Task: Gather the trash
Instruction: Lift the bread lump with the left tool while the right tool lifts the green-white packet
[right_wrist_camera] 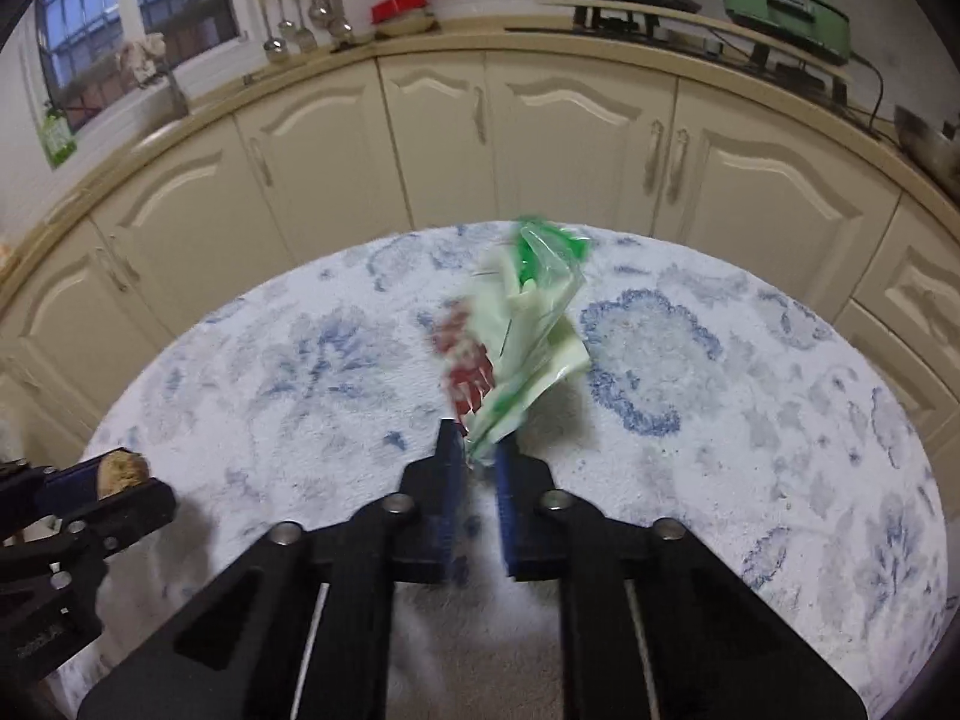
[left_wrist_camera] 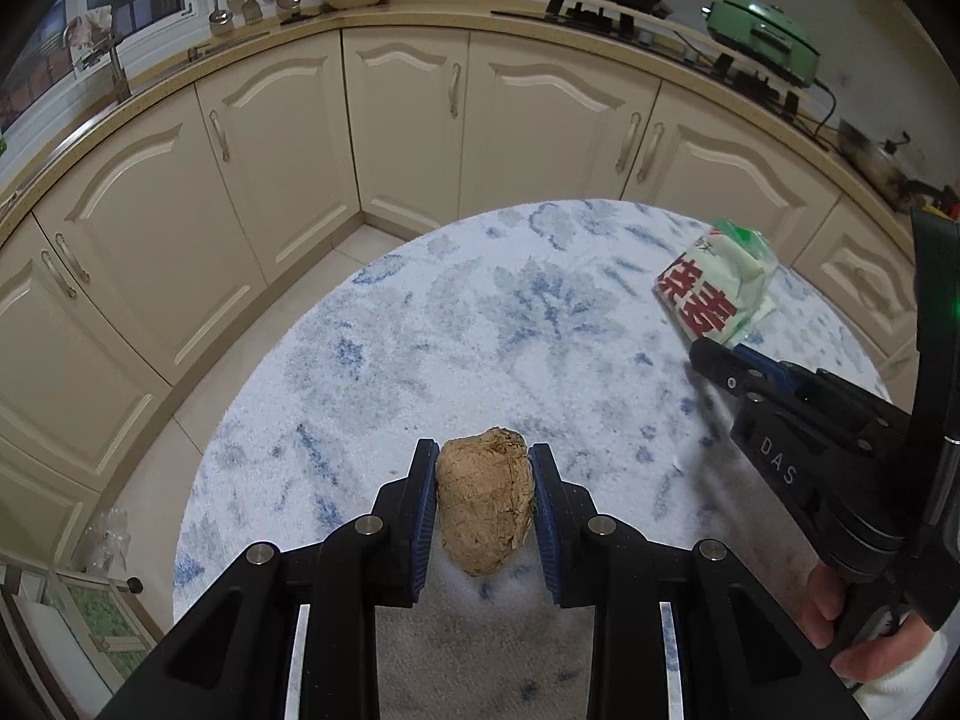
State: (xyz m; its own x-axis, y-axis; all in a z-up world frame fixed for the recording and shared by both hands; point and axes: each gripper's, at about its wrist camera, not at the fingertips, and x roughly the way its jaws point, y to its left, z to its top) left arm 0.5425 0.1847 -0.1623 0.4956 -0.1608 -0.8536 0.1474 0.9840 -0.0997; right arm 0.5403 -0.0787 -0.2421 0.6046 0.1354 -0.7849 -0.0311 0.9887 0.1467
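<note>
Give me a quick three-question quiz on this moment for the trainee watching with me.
1. True or false: the left gripper is shut on a brown paper ball.
2. What is the right gripper pinching? A) a spoon B) a green and white plastic wrapper with red print C) a plate
3. Fill in: both pieces of trash are over a round ____ with a blue floral pattern.

Key
1. True; the ball sits squeezed between both fingers.
2. B; the wrapper's lower end is caught between the fingers.
3. Rug.
</note>
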